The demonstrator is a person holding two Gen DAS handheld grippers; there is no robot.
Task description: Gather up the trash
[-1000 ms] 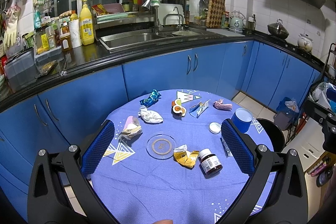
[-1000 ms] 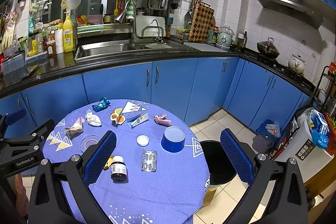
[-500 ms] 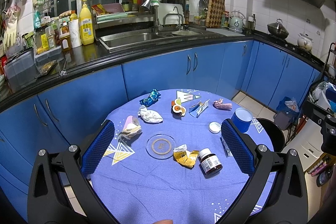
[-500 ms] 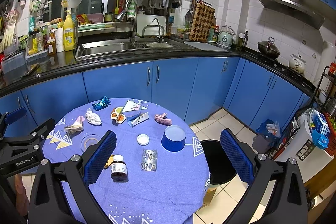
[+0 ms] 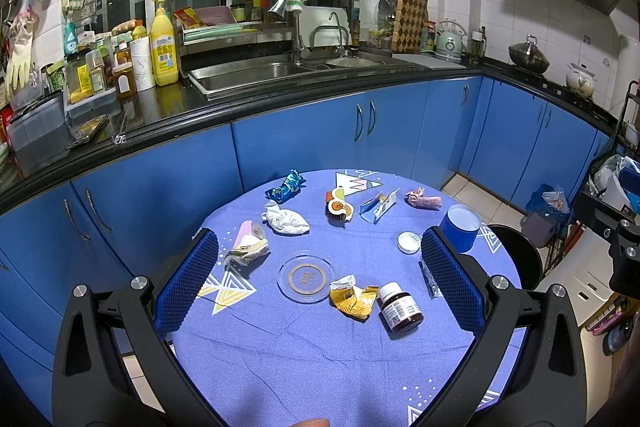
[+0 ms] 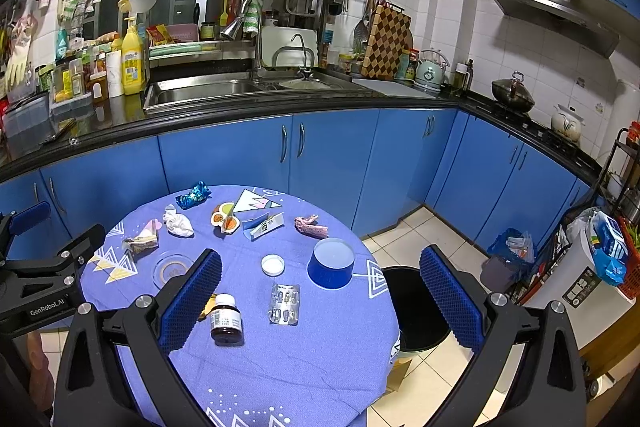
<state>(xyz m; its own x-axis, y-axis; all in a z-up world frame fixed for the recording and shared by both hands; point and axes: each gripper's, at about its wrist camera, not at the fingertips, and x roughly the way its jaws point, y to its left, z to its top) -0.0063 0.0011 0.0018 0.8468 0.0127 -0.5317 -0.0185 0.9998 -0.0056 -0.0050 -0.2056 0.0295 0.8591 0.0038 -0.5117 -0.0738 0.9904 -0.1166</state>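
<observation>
A round table with a blue cloth (image 5: 280, 347) carries litter: a yellow crumpled wrapper (image 5: 352, 301), a white tissue wad (image 5: 285, 222), a blue candy wrapper (image 5: 285, 187), a pink-and-tan wrapper (image 5: 247, 245), an orange packet (image 5: 338, 207), a folded blue carton (image 5: 378, 206) and a pink wrapper (image 5: 422, 199). A blister pack (image 6: 284, 303) lies near the brown bottle (image 6: 226, 319). My left gripper (image 5: 320, 279) is open and empty above the table's near side. My right gripper (image 6: 320, 299) is open and empty over the table's right part. A black bin (image 6: 416, 307) stands on the floor beside the table.
An upturned blue cup (image 6: 331, 263), a white lid (image 6: 273, 264) and a clear glass coaster (image 5: 307, 277) also lie on the cloth. Blue cabinets (image 5: 300, 139) and a black counter with a sink (image 5: 256, 73) run behind. Bags and a white bin (image 6: 592, 267) stand at right.
</observation>
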